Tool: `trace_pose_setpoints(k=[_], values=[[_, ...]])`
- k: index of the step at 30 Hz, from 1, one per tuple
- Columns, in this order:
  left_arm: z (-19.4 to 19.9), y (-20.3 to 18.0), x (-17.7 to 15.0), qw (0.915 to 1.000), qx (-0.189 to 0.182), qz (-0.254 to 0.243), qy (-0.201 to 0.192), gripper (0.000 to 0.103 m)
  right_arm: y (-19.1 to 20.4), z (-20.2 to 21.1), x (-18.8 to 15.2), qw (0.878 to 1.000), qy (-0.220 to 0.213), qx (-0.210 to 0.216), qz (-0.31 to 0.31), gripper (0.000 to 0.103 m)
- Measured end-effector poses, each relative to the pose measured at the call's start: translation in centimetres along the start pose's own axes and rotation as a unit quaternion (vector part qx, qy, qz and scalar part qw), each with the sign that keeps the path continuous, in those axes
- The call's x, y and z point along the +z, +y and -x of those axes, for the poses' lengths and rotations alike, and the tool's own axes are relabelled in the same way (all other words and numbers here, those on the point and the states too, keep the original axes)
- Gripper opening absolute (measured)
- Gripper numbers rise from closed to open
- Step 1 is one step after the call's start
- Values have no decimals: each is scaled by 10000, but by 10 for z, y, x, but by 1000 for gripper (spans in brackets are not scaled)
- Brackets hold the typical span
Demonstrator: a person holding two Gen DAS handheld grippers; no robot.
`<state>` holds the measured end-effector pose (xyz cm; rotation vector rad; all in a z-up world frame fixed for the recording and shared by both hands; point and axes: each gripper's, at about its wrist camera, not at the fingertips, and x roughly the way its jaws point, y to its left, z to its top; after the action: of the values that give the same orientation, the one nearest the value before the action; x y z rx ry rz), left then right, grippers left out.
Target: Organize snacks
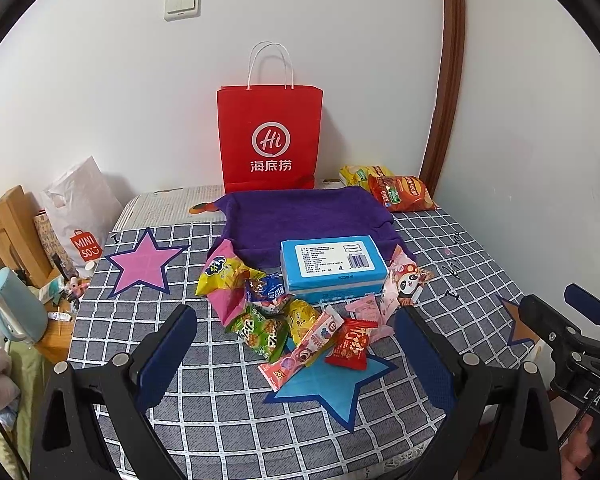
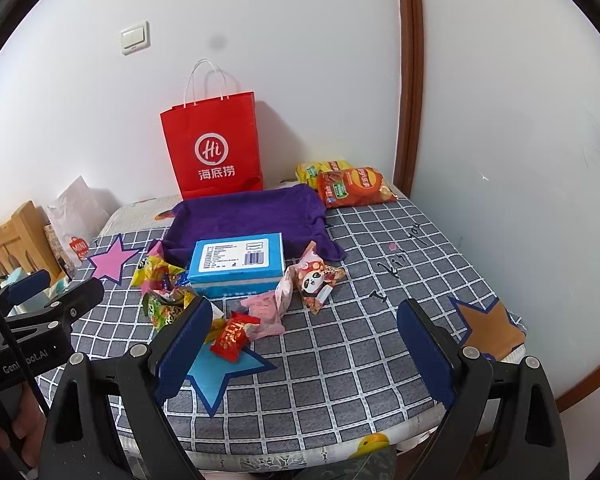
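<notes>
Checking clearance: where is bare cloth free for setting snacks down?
Free: checked cloth right of the panda packet, toward the orange star, and in front of the blue star. Crowded: the snack pile beside the blue box.

Both wrist views face the wall from near, sharing the snack pile point(image 1: 300, 312) point(image 2: 204, 300)

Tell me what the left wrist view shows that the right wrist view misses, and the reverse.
Only the left wrist view shows the long pink snack stick and the pale blue kettle off the table's left edge. Only the right wrist view shows the whole brown star on the tablecloth. Both show the red Haidilao bag, the purple towel, the blue tissue pack, the panda packet, and the open, empty left gripper and right gripper.
</notes>
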<state>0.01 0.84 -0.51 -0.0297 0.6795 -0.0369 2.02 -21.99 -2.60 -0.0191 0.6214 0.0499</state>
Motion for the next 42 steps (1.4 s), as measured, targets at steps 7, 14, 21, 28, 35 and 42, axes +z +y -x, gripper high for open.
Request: trace_pose_setpoints(k=[7,14,21,28,35,42], values=[[0,0,0,10000,1,0,-4,99,2,0,0,10000,-10,19,17,93],[1,0,0,10000,-5,4,-6,99,3,1,0,10000,-17,32,15,93],[1,0,0,10000,-3,8,-11,99,5,2,0,10000,-27,38,31,93],[1,0,0,10000,-3,5,-9,99,5,2,0,10000,-30,40,31,93],[1,0,-1,10000,3,4,-14,99,7,2,0,10000,-32,59,67,93],[2,0,0,10000,7,-4,-22,99,8,2,0,9999,-34,79,94,93]])
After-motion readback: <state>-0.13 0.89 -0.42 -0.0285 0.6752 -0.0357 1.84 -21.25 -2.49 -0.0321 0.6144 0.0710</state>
